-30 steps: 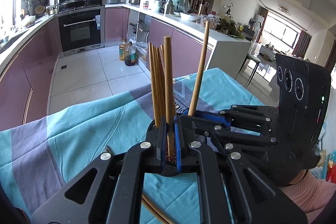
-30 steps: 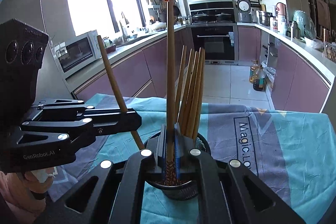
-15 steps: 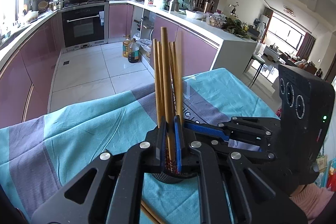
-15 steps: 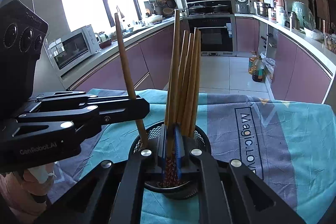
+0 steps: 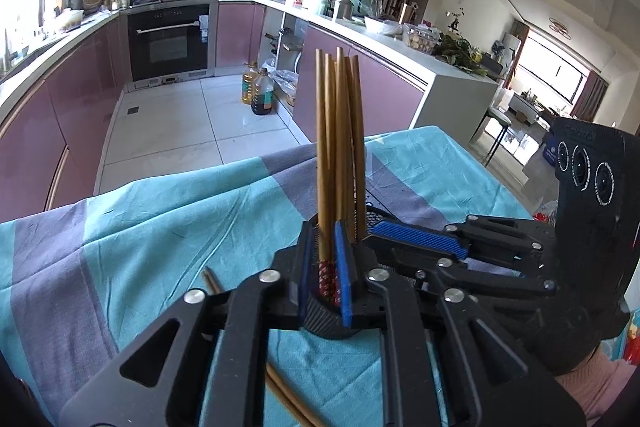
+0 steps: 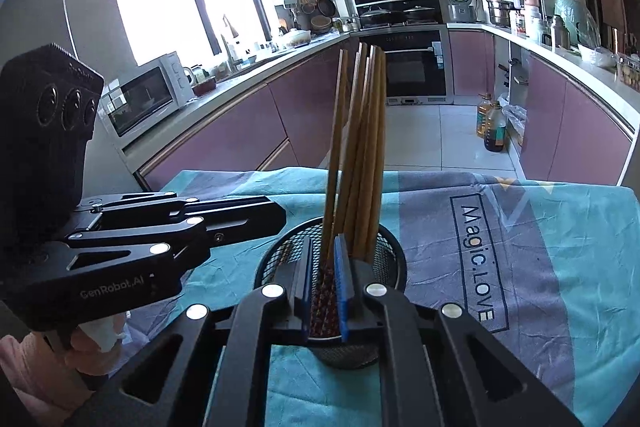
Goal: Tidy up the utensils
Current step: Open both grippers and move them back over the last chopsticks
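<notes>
A black mesh holder [image 6: 384,247] stands on the teal and grey cloth with several wooden chopsticks [image 6: 364,155] upright in it. My left gripper [image 5: 322,267] sits over the holder [image 5: 320,323], jaws slightly apart around a chopstick [image 5: 322,163] that stands in it. My right gripper [image 6: 323,291] is likewise over the holder, jaws slightly apart around a chopstick's patterned end [image 6: 325,291]. The right gripper shows in the left wrist view [image 5: 416,239], the left one in the right wrist view [image 6: 256,215].
Loose chopsticks [image 5: 288,399] lie on the cloth under my left gripper. The cloth [image 6: 520,227] covers the table, with the far edge toward the kitchen floor. Purple cabinets and an oven stand beyond.
Both held chopsticks have come down into the holder and now stand level with the others. Both grippers' jaws have eased apart a little.
</notes>
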`<state>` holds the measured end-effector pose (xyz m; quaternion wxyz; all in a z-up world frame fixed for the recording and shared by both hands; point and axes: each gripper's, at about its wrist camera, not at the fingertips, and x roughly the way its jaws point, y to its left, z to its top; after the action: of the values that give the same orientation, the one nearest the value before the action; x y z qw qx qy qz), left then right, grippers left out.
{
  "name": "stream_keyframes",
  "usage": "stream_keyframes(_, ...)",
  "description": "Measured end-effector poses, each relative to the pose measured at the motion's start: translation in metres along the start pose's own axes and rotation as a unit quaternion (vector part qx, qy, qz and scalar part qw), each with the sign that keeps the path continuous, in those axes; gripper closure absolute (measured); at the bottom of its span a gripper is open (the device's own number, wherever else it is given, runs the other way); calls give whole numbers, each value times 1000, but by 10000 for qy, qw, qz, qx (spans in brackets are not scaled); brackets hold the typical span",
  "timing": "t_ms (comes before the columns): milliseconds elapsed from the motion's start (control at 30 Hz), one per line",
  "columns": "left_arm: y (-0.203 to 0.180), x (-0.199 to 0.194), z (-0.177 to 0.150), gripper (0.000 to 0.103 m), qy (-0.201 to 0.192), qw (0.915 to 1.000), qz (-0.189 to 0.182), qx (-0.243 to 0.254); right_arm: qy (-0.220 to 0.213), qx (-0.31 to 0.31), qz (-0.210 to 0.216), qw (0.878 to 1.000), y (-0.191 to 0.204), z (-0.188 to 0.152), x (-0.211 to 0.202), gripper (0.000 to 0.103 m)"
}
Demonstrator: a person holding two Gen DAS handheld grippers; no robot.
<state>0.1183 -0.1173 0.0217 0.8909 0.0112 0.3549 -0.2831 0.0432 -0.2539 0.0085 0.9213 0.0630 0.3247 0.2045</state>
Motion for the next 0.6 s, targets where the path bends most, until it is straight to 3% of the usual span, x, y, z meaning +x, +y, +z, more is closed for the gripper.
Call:
stream_keyframes(67, 3, -10, -6, 81, -139, 9999, 76, 0, -67, -52, 70, 9999, 4, -2, -7, 82)
stream_keyframes(133, 7, -22, -11, 70, -259, 9995, 175, -15, -119, -121, 152, 9997, 10, -5, -15, 79)
stream_keyframes(300, 24, -49, -34, 55, -537, 9970, 550, -68, -107, -347, 506, 9981, 28, -16, -28, 71)
stream_keyframes(600, 43, -58, -85, 37, -430, 9903, 1317, -116, 379, -480, 758, 9952, 50, -49, -12, 61)
